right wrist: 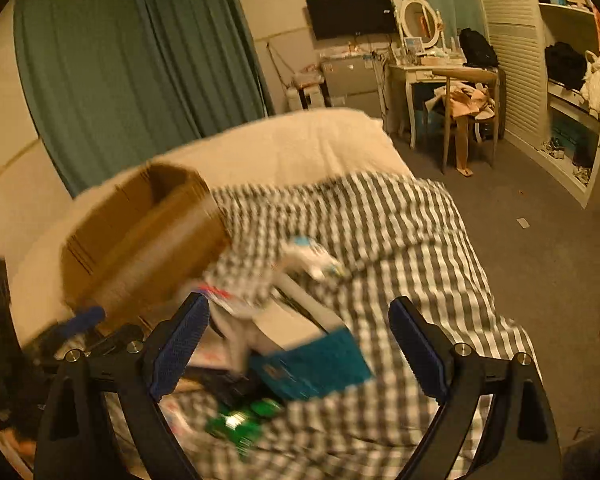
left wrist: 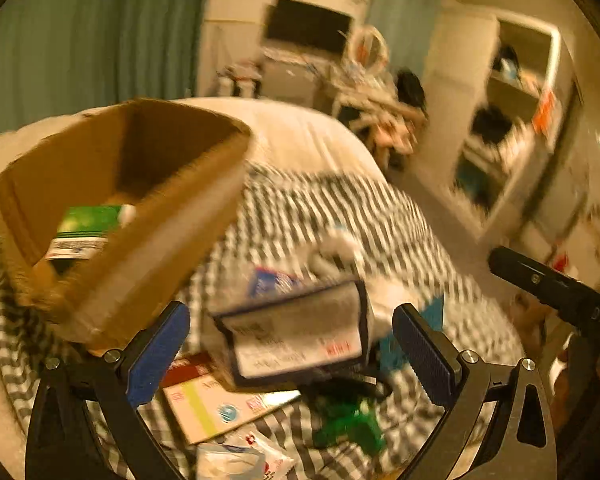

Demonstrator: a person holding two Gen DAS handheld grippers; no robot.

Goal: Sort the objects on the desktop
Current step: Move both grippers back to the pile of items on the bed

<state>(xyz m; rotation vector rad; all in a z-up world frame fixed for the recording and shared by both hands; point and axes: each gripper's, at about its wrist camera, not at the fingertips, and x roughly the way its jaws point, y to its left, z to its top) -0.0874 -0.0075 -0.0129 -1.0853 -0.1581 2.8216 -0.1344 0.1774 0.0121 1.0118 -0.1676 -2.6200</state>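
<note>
While both grippers gape, one cardboard box [left wrist: 112,216] holds one green packet [left wrist: 88,222].

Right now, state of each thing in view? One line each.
cardboard box: open-topped, on the bed, green package inside
left hand-held gripper: open, holding nothing
right hand-held gripper: open, holding nothing
dark-edged box: lying loose on the checked cover
teal box: lying in the pile

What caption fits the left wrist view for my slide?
Open left gripper above a pile of packets on a checked bedspread, beside a cardboard box holding a green carton.
</note>
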